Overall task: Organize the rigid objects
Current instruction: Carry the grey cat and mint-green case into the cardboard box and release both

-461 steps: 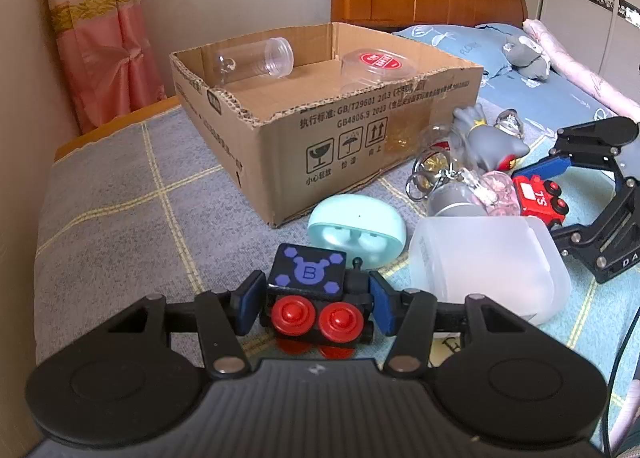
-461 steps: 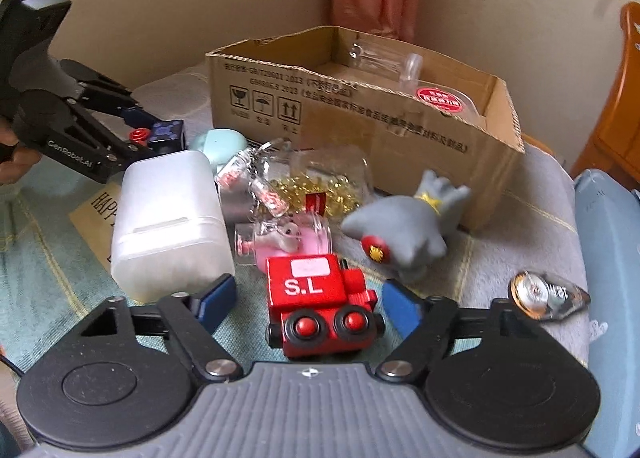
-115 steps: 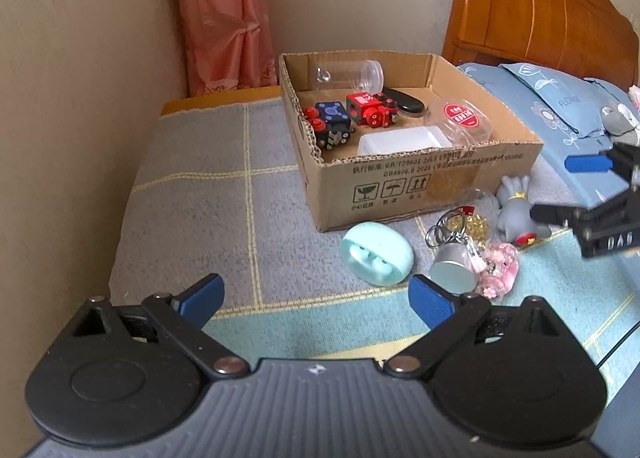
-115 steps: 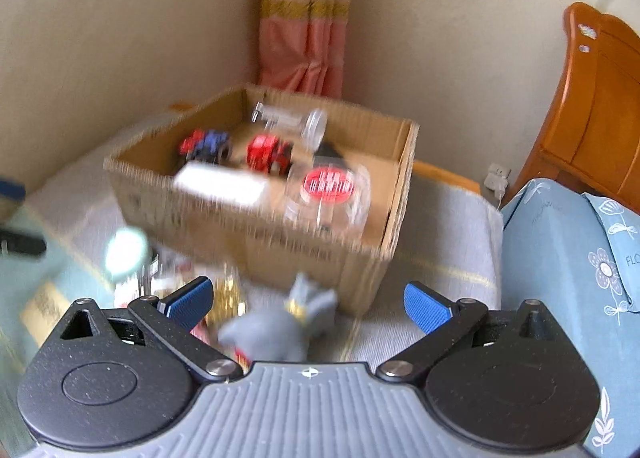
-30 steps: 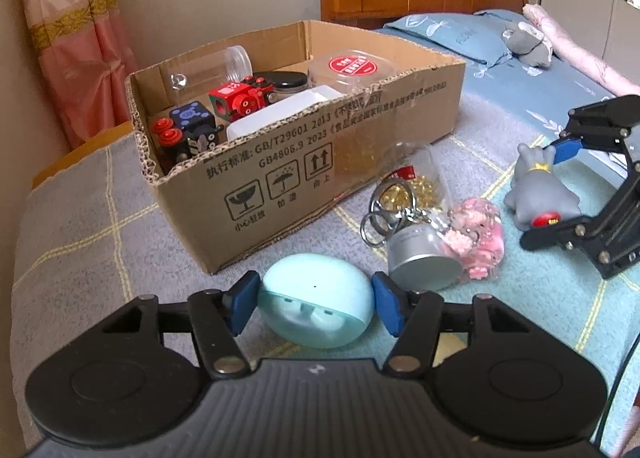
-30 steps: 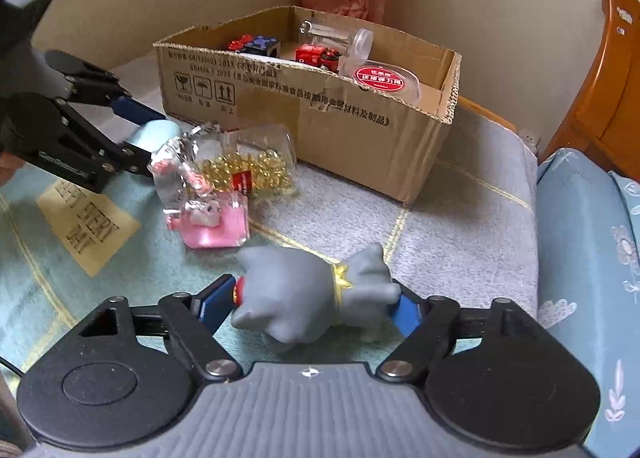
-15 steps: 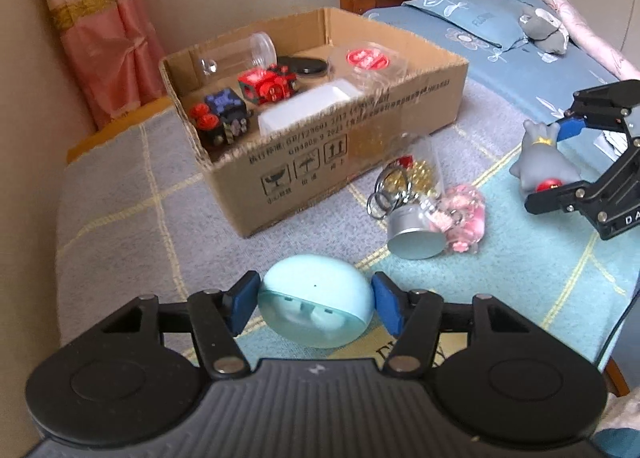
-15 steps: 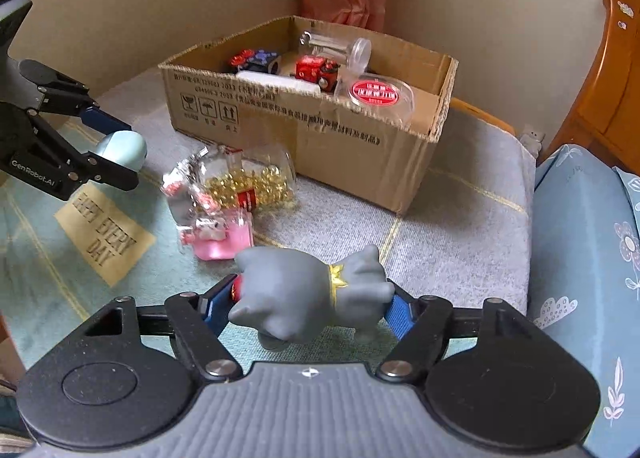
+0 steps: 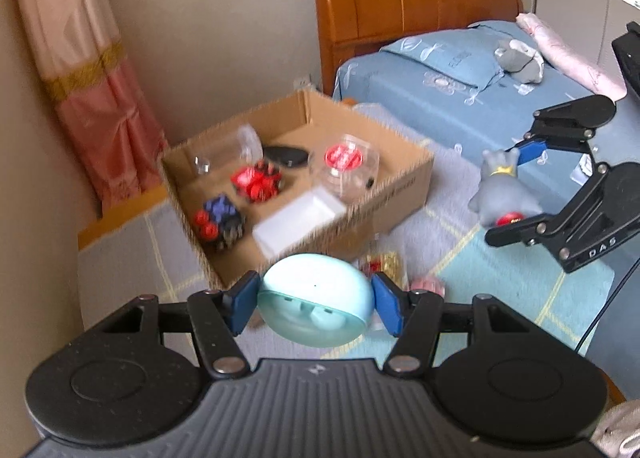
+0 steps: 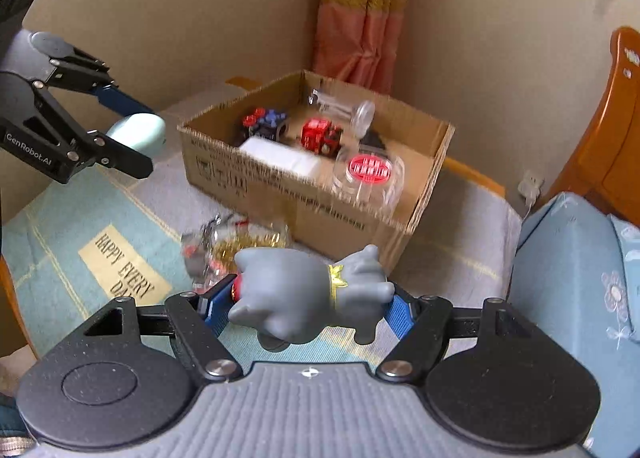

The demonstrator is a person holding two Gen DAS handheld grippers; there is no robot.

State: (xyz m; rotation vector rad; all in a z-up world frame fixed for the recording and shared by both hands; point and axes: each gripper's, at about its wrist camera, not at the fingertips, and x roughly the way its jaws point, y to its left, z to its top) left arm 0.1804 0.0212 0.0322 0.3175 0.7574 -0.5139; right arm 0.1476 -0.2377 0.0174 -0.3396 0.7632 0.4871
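Observation:
My left gripper (image 9: 316,300) is shut on a mint-green oval case (image 9: 316,298) and holds it in the air in front of the open cardboard box (image 9: 400,182). My right gripper (image 10: 306,304) is shut on a grey figurine (image 10: 308,294) with a gold collar, also lifted, short of the box (image 10: 304,194). The box holds a blue toy car (image 9: 220,218), a red toy car (image 9: 258,182), a white case (image 9: 298,218), a red-lidded clear tub (image 9: 346,162), a clear tube (image 9: 240,146) and a black lid (image 9: 286,156). The left gripper shows in the right wrist view (image 10: 132,138).
A jar of gold beads with keyrings (image 10: 236,246) and a pink trinket (image 9: 428,284) lie on the blue-grey cloth in front of the box. A "HAPPY EVERY DAY" label (image 10: 124,266) marks the cloth. A bed with a wooden headboard (image 9: 420,14) stands right; a wall and pink curtain (image 9: 92,98) stand behind.
Both grippers have risen with their loads, so I look down into the box. The views are motion-blurred. The beads and trinket stay on the cloth.

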